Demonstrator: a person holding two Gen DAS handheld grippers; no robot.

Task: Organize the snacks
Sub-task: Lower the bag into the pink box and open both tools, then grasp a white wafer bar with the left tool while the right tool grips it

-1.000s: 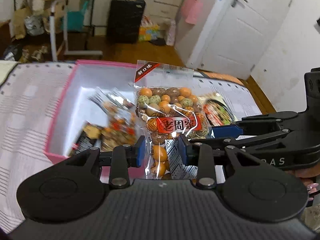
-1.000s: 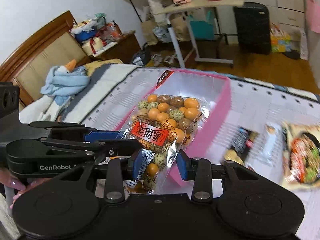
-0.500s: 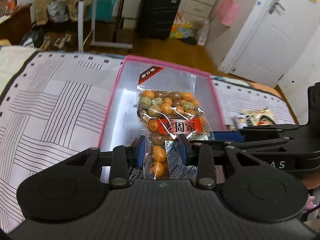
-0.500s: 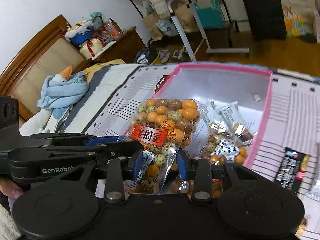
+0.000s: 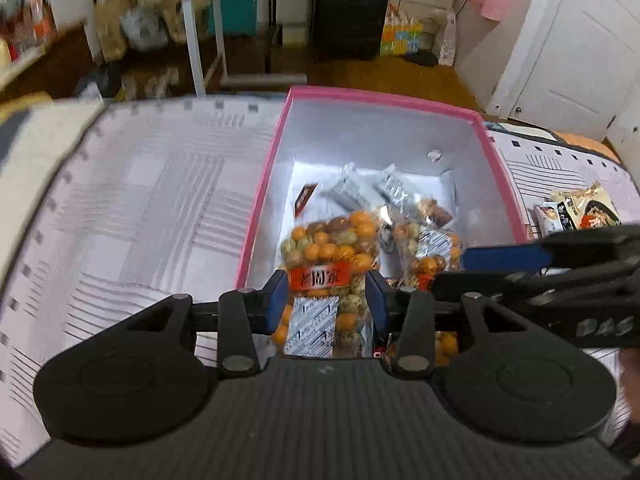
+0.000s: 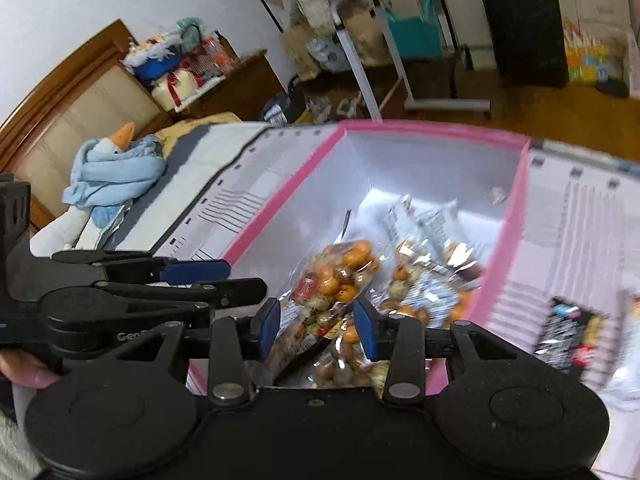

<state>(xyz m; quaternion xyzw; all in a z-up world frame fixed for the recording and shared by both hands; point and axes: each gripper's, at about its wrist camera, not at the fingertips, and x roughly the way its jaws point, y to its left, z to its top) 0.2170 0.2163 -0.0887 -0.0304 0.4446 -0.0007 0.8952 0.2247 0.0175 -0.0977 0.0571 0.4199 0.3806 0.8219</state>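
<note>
A clear bag of orange and green coated nuts [image 5: 332,248] with a red label tips forward into the pink-rimmed box [image 5: 264,200]. It lies between the blue pads of my left gripper [image 5: 327,300], whose jaws are opening and stand loose around it. My right gripper [image 6: 316,324] is opening too, with the blurred bag [image 6: 336,280] slumping between its pads. Each gripper shows side-on in the other's view: the right gripper [image 5: 520,272] and the left gripper [image 6: 180,276]. More nut bags [image 5: 424,240] and silver packets [image 5: 360,196] lie inside the box [image 6: 280,208].
The box sits on a striped bedspread [image 5: 140,220]. Loose snack packs [image 5: 580,212] lie on the bed to its right, among them a black pack [image 6: 568,332]. A plush goose in a blue scarf [image 6: 112,172] rests by the wooden headboard. A black suitcase [image 5: 350,8] stands on the floor beyond.
Both grippers came down over the pink box with the nut bag. Their jaws have widened a little, and the bag has tipped forward and sunk among the packets inside.
</note>
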